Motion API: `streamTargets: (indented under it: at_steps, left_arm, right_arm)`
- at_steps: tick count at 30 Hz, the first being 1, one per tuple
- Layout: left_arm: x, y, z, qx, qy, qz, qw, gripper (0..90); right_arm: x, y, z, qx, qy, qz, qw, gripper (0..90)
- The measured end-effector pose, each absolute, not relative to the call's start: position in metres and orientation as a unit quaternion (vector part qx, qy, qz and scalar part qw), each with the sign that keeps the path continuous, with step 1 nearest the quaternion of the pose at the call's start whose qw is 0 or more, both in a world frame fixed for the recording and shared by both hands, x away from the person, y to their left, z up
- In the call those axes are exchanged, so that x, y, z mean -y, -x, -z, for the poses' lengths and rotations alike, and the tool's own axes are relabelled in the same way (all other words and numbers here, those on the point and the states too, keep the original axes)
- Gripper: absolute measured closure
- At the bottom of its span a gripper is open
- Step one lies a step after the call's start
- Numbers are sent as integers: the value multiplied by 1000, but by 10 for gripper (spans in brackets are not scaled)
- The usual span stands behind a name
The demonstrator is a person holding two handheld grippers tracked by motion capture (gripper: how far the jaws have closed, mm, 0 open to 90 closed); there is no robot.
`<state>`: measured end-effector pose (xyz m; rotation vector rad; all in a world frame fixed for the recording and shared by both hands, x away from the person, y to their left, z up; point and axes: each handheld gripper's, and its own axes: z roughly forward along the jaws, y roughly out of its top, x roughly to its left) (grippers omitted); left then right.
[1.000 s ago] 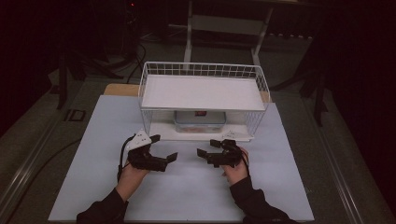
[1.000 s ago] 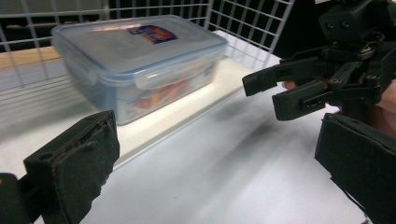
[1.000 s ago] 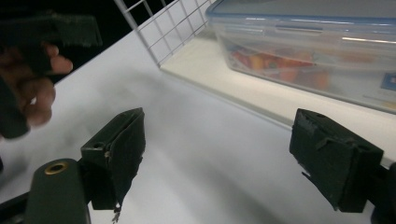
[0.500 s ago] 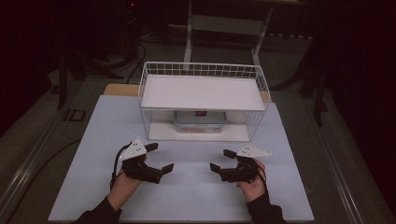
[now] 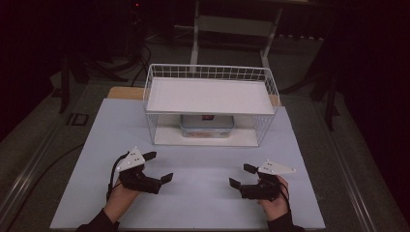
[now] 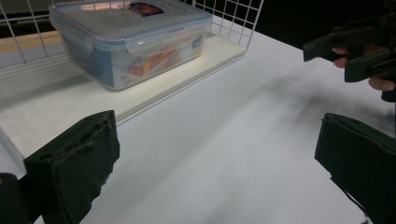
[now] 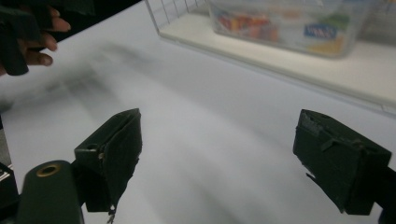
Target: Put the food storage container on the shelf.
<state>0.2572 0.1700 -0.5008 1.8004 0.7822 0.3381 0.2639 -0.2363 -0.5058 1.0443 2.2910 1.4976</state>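
A white wire rack (image 5: 211, 104) stands at the back of the table with a flat white shelf on top. Under that shelf sits a clear lidded plastic box (image 5: 207, 125) (image 6: 130, 42) (image 7: 289, 24) with colourful contents. My left gripper (image 5: 158, 166) (image 6: 215, 158) hovers low over the white table at the front left, open and holding nothing. At the front right my right gripper (image 5: 243, 175) (image 7: 219, 158) is open too, with nothing between its jaws. The two point inward toward each other, well short of the rack.
The white tabletop (image 5: 203, 164) spreads between the grippers and the rack. Its front edge lies just behind the hands. Dark floor, cables and stand legs (image 5: 196, 34) surround the table. A brown board corner (image 5: 125, 93) shows behind the rack's left side.
Both grippers have drawn back from the rack toward the front edge and moved apart sideways. Their jaws stay open throughout.
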Motion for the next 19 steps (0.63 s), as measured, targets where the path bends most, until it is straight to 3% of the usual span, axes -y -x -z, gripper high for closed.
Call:
streamTargets:
  at_steps: [19]
  left_arm:
    - [-166,-255,513,-322,-774,-135,528,0]
  right_arm:
    - [253,-256,506,-778,-360,-501,120,153]
